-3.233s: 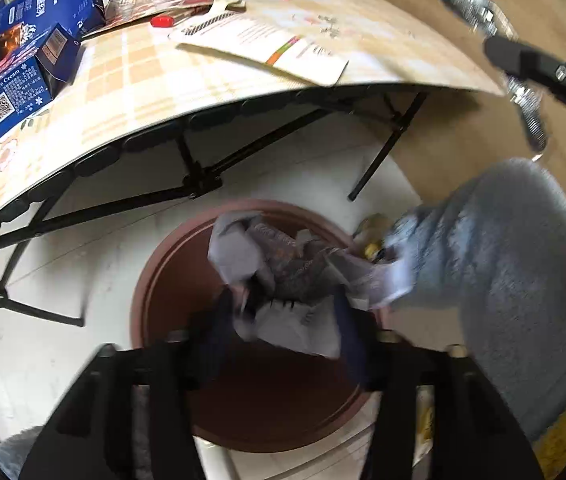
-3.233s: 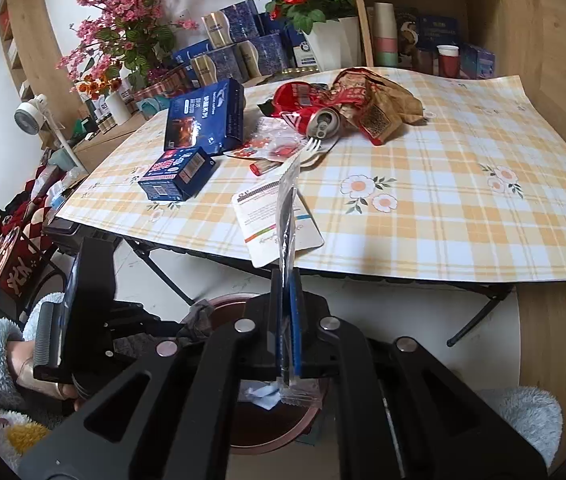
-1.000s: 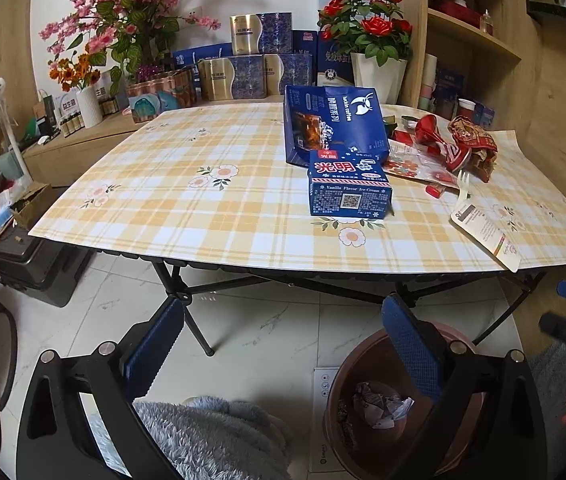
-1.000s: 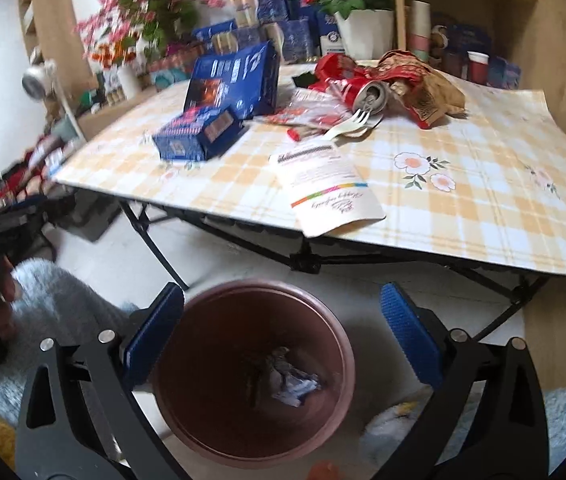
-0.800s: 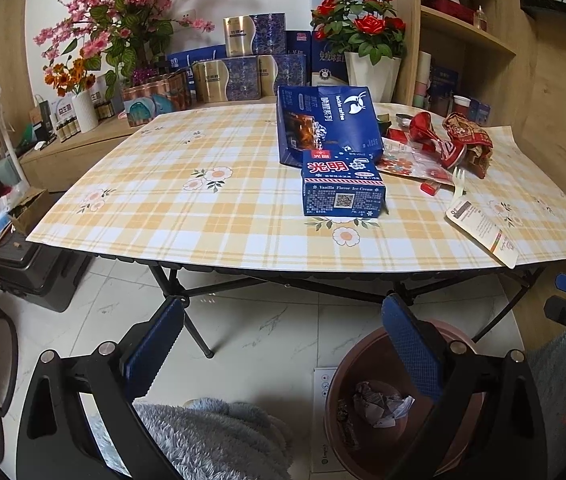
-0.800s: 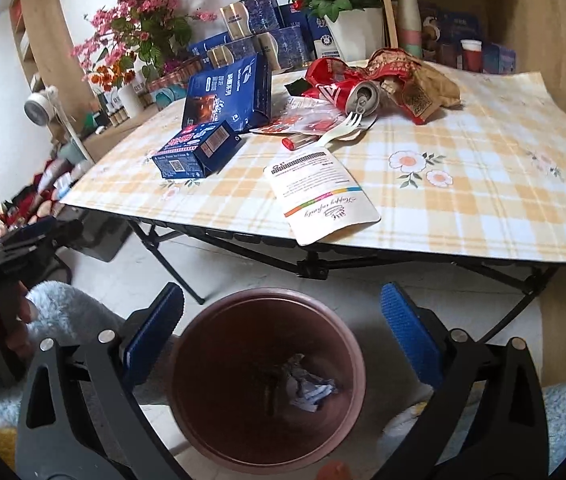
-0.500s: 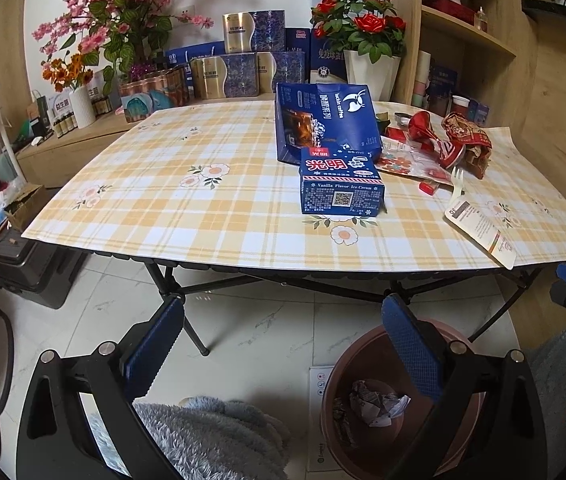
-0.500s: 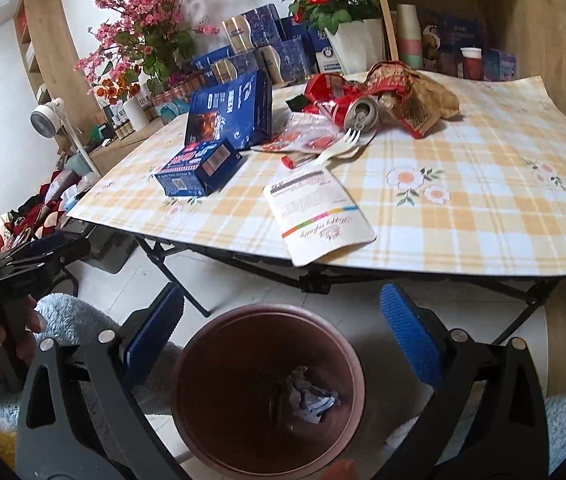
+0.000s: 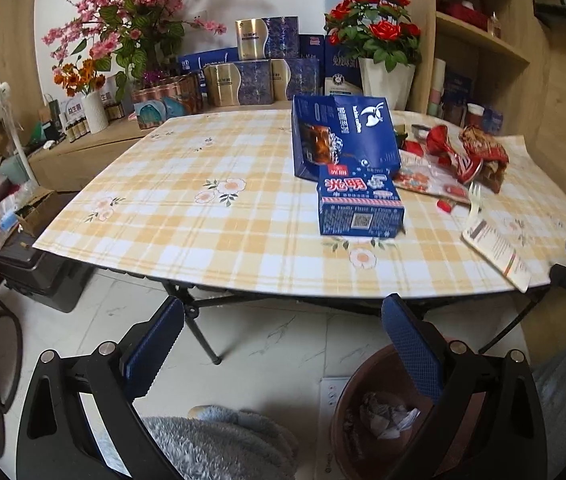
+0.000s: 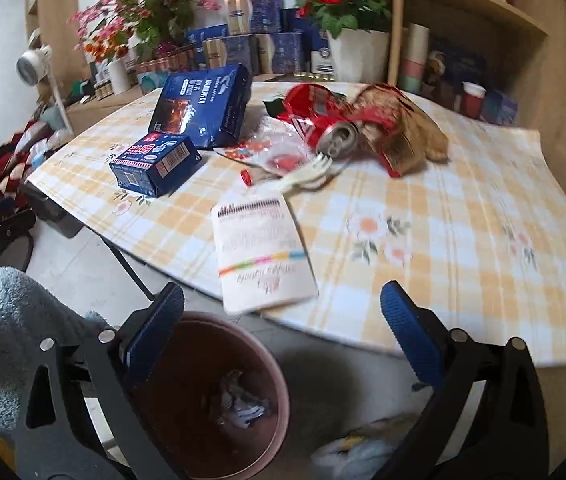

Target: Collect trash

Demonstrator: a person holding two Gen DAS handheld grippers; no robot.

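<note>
the right gripper [image 10: 281,322] hangs just off the near edge of the worktop [image 10: 463,240], its blue-padded fingers [image 10: 409,338] spread wide with nothing between them, and the brown bin [image 10: 267,364] sits on the floor right below with crumpled paper in its bottom. the nearest piece of trash is the white pouch [image 10: 261,256], lying flat straight ahead of those fingers and a little above them, one short end poking out over the worktop's edge above the bin, its long axis running away from the gripper. this hand looks plainly the closer one to it. the left gripper [image 9: 283,332] is also held low and short of the worktop, fingers [image 9: 155,342] equally wide apart and empty, and what lies ahead of it is the small blue carton [image 9: 361,208], with the big blue box [image 9: 343,140] leaning behind. farther back, beyond the pouch, a plastic fork [image 10: 309,172], a clear wrapper [image 10: 275,148], a crushed red can [image 10: 323,120] and a brown crinkled bag [image 10: 399,132] sit bunched together.
</note>
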